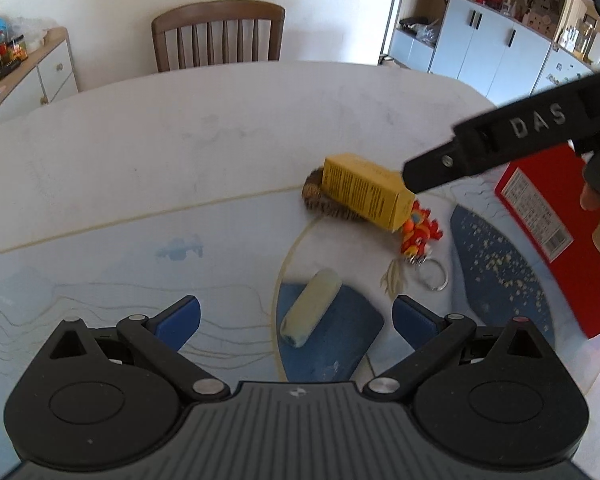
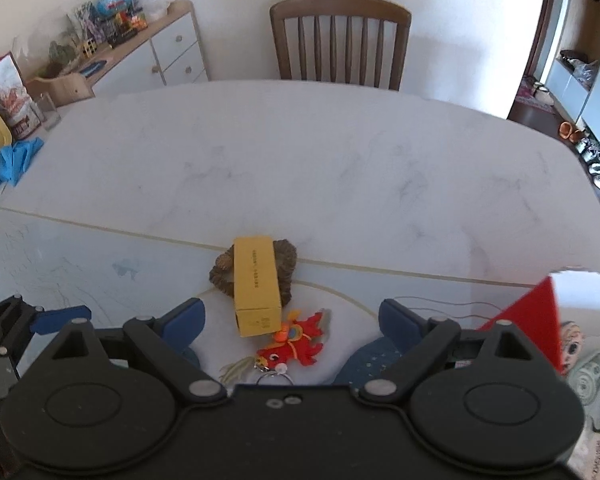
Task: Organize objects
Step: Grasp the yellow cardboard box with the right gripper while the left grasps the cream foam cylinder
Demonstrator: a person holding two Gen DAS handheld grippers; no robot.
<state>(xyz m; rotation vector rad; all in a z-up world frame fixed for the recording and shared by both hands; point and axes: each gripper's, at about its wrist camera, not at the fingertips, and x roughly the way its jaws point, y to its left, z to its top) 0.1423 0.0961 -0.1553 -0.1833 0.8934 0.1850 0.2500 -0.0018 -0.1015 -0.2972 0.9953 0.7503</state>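
Right wrist | both hand-held grippers (image 2: pixel 292 320) (image 1: pixel 296 316) spread wide, empty | yellow box (image 2: pixel 257 286) near mat edge

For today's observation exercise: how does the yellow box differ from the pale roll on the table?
The yellow box is flat-sided with printed text; the pale roll is round and plain. The box leans propped on a brown woven ring; the roll lies flat on the mat. The box is bright yellow, the roll cream. Neither is gripped.

The yellow box (image 2: pixel 257 286) looks like smooth cardboard, the red fish toy (image 2: pixel 294 346) soft cloth, its ring (image 1: pixel 434 276) shiny metal, the chair (image 2: pixel 340 40) brown wood.
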